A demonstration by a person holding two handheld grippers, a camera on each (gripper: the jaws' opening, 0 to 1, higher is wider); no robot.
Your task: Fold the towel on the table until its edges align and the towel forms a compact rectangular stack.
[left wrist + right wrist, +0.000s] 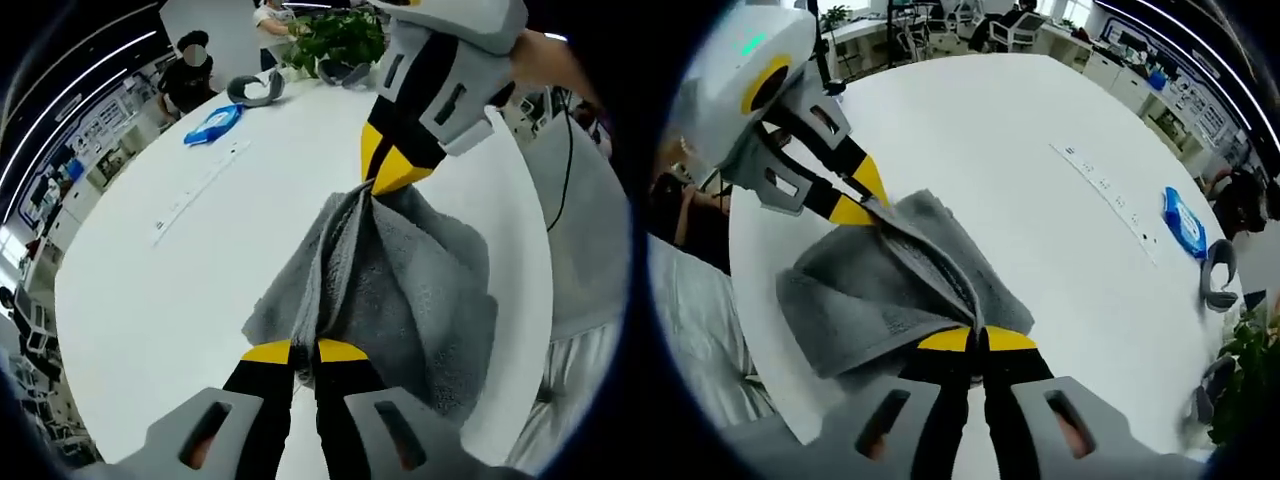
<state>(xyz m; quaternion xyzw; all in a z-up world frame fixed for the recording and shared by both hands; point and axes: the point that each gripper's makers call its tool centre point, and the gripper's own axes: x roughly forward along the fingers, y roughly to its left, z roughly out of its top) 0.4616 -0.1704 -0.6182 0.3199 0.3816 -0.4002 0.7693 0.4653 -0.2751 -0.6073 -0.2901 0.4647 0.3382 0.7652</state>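
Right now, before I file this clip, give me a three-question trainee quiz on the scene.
1. True or false: both grippers are clamped on the grey towel.
2. What colour is the flat packet lying on the white table?
A red
B blue
C green
3. Fill in: the potted ____ stands at the table's far edge.

Key:
1 true: left gripper and right gripper each pinch it.
2 B.
3 plant.

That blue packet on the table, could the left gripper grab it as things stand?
Probably not right away. The left gripper is shut on the gray towel, and the blue packet lies well beyond it across bare white table. Nothing blocks the way once the towel is released.
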